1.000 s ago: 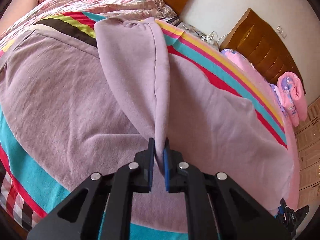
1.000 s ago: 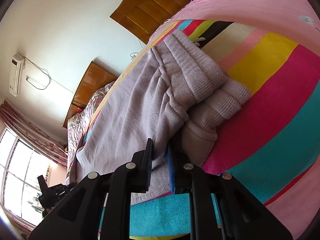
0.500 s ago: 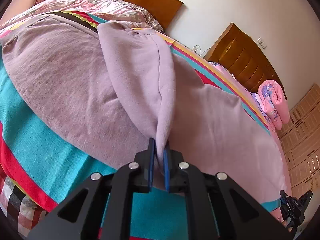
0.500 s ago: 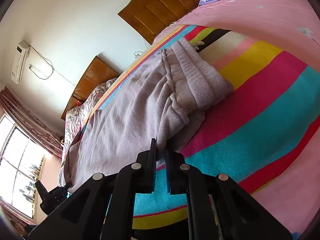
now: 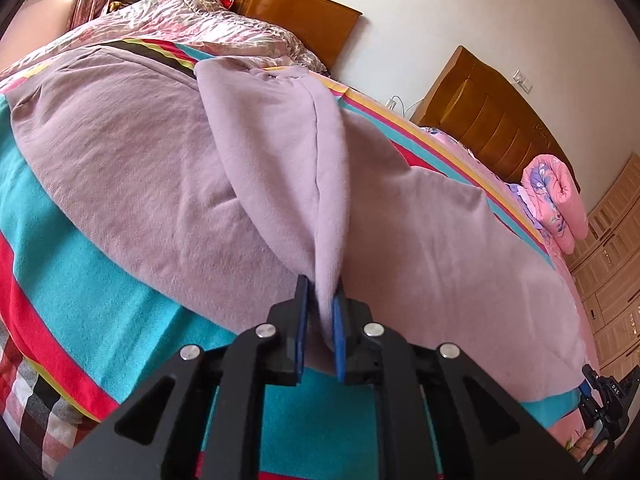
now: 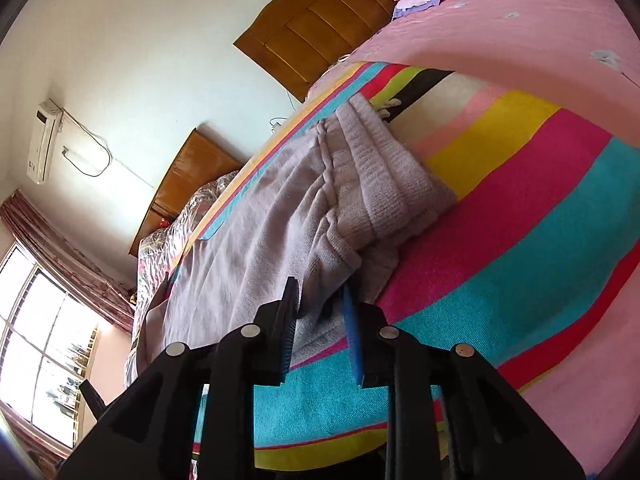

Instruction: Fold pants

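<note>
Lilac pants lie spread across a striped blanket on the bed. A raised fold of them runs down into my left gripper. Its jaws are opening: the cloth still hangs between them, and the left pad stands off it. In the right wrist view the pants' ribbed waistband lies doubled over on the blanket. My right gripper is opening too, its pads apart with the waistband's corner lying loose between them. The right gripper also shows at the left wrist view's lower right edge, with a hand on it.
Two wooden headboards stand against the far wall. A floral quilt lies at the bed's head. A rolled pink quilt sits on a second, pink bed. A wardrobe is at the right, a window at the left.
The left gripper drew the fold toward the near edge of the pants, then its jaws parted slightly. The right gripper's jaws have opened wide off the waistband.
</note>
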Tool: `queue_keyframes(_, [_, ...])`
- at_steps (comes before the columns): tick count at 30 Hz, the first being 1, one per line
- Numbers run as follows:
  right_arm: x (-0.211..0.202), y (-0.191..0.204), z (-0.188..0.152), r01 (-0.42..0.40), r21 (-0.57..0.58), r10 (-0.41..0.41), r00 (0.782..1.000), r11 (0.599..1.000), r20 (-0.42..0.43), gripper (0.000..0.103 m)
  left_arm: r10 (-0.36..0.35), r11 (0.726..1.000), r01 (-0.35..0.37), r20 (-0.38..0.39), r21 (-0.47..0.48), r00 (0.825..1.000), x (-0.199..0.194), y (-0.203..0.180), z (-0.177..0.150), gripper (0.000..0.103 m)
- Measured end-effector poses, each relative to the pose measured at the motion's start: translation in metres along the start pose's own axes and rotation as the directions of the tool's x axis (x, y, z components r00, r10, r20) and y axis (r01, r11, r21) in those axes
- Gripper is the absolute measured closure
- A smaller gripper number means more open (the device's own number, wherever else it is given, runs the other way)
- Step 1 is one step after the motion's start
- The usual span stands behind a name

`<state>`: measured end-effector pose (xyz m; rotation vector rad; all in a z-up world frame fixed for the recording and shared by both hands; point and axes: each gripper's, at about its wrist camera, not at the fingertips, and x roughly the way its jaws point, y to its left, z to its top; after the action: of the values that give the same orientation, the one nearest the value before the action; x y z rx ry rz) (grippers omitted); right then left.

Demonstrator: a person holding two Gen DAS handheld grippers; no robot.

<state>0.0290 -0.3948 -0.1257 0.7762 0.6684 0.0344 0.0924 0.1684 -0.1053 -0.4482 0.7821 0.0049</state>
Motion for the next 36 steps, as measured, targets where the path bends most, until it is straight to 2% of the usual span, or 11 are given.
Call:
queue_keyframes(12, [0.005,0.006,-0.004,0.09,-0.094,-0.087,0.996,0.991,0.032,0.097,0.0,1.0,0.0,-0.002,0.002,1.0,0.003,0.0,0.001,0.09])
queue_keyframes(15, [-0.011,0.014,-0.006,0.144,-0.079,-0.143,0.99,0.986,0.014,0.079,0.005,1.0,-0.005,-0.013,0.024,1.0,0.003,-0.003,0.003,0.086])
queue_keyframes(16, [-0.022,0.019,-0.007,0.222,-0.071,-0.221,0.975,0.972,0.03,0.052,0.009,1.0,-0.009,-0.013,0.028,1.0,0.002,-0.004,0.004,0.075])
queue_keyframes(17, [-0.034,0.027,-0.01,0.242,-0.063,-0.237,0.969,0.968,0.069,0.043,0.017,0.999,-0.017,-0.008,0.03,1.0,0.001,-0.004,0.005,0.065])
queue_keyframes(19, [-0.049,0.054,-0.016,0.216,-0.137,-0.197,0.971,0.967,0.139,0.043,0.035,0.999,-0.035,0.002,0.032,0.999,-0.002,-0.004,0.007,0.05])
queue_keyframes(23, [-0.017,0.123,-0.034,0.181,-0.453,-0.152,0.983,0.873,0.1,0.043,0.039,0.999,-0.04,0.008,0.032,0.999,0.001,-0.002,0.006,0.047])
queue_keyframes(26, [0.032,0.124,-0.047,0.152,-0.484,-0.206,0.977,0.862,-0.06,0.044,0.042,0.999,-0.042,0.0,0.028,0.999,-0.004,0.0,0.008,0.044])
queue_keyframes(29, [0.037,0.126,-0.065,0.197,-0.571,-0.259,0.965,0.797,-0.028,0.044,0.05,0.999,-0.051,0.036,0.003,0.998,-0.022,0.009,0.019,0.033])
queue_keyframes(31, [0.029,0.13,-0.059,0.198,-0.528,-0.26,0.965,0.825,-0.044,0.045,0.051,0.999,-0.05,0.065,-0.011,0.997,-0.034,0.013,0.032,0.027])
queue_keyframes(33, [0.02,0.146,-0.046,0.16,-0.502,-0.197,0.98,0.85,-0.021,0.044,0.062,0.998,-0.062,0.091,-0.004,0.994,-0.041,0.009,0.048,0.027])
queue_keyframes(36, [0.03,0.193,-0.031,0.078,-0.573,-0.099,0.995,0.816,-0.007,0.044,0.088,0.991,-0.094,0.066,0.095,0.994,-0.026,-0.026,0.08,0.025])
